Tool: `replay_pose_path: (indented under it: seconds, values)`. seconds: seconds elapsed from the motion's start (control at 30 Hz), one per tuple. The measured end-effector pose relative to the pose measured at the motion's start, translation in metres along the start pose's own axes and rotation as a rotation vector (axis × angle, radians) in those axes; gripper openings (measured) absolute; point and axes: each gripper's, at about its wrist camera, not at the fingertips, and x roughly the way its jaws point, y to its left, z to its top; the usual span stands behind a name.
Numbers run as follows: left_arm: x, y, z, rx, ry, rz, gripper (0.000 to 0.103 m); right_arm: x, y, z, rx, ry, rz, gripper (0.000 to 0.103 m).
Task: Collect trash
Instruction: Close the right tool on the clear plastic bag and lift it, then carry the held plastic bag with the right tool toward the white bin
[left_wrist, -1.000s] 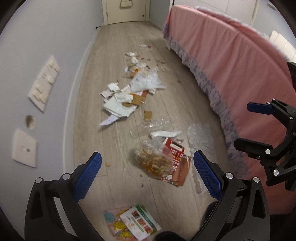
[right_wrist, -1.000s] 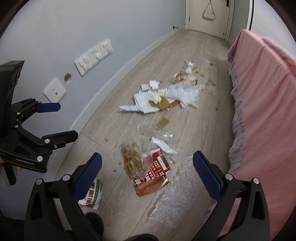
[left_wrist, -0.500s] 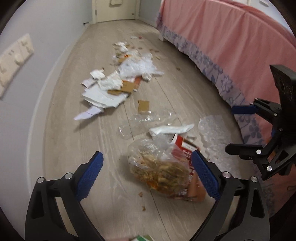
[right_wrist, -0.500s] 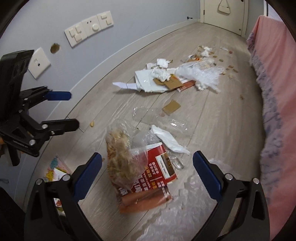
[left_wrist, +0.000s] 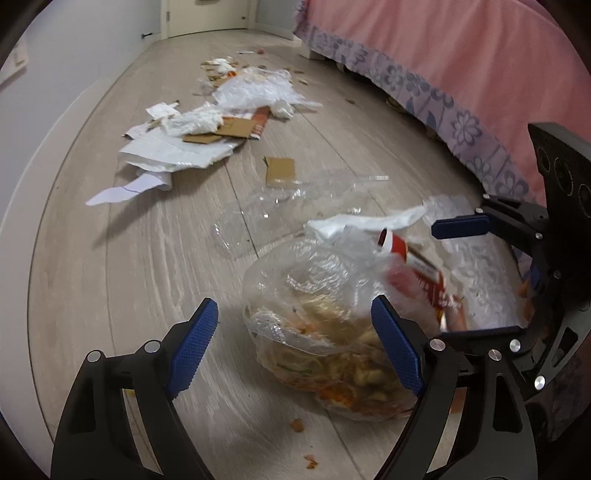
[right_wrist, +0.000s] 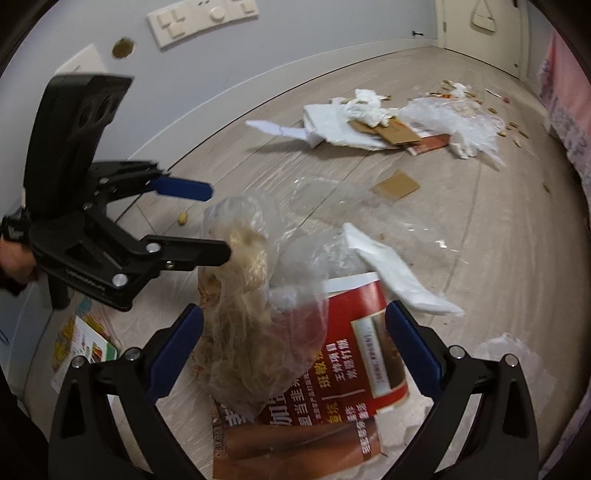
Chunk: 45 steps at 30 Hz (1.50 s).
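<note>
trash (left_wrist: 332, 325) is what this is about, and the nearest piece, a clear plastic bag of food scraps, lies on the wooden floor (left_wrist: 110, 277) between wall and pink bed (left_wrist: 461, 55), partly on a red printed carton (right_wrist: 354, 354). a second ago both grippers looked down from well above; now they are low over the bag, so the first pick-up looks close. the left gripper (left_wrist: 295, 347) has just been narrowing its jaws, yet they stand wide, the bag between them and the pads seemingly clear of it. the right gripper (right_wrist: 295, 347) gapes too, straddling bag and carton, gripping nothing. farther off lie white paper and cardboard (left_wrist: 184, 147) (still untouched). motion blur smears the bag's contents, and the carton's lower end is cut off behind the fingers.
</note>
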Motion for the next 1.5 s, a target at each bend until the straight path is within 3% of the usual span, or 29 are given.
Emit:
replay_pose_path:
  seconds: [0.1,0.2,0.37,0.5,0.63,0.83,0.9,1.33,1.5]
  values:
    - [0.006,0.0,-0.001,0.018,0.013,-0.023,0.061,0.01,0.003,-0.002,-0.014,0.011,0.014,0.093]
    - [0.008,-0.003,-0.003,0.032,0.03,-0.052,0.048,0.019,0.008,-0.002,-0.004,0.039,0.057,0.071]
    - [0.014,-0.001,-0.008,0.006,0.052,-0.081,0.034,0.034,0.015,-0.006,0.006,0.096,0.055,0.067]
    - [0.014,0.0,-0.01,-0.004,0.047,-0.095,0.021,0.039,0.019,-0.008,0.001,0.119,0.079,0.041]
    - [0.015,0.0,-0.011,-0.007,0.041,-0.104,0.012,0.039,0.015,-0.008,0.031,0.127,0.107,0.027]
    - [0.009,-0.001,-0.009,0.005,0.03,-0.117,0.007,0.03,0.019,-0.007,0.052,0.095,0.133,0.021]
    - [0.006,-0.002,-0.007,0.004,0.021,-0.117,0.006,0.026,0.02,-0.006,0.059,0.082,0.14,0.014]
    - [-0.041,-0.017,0.025,-0.062,-0.045,-0.089,0.004,-0.018,0.018,0.02,0.043,0.03,0.096,0.013]
    - [-0.087,-0.033,0.05,-0.103,-0.048,-0.095,0.004,-0.06,0.025,0.04,0.031,0.039,0.073,0.013]
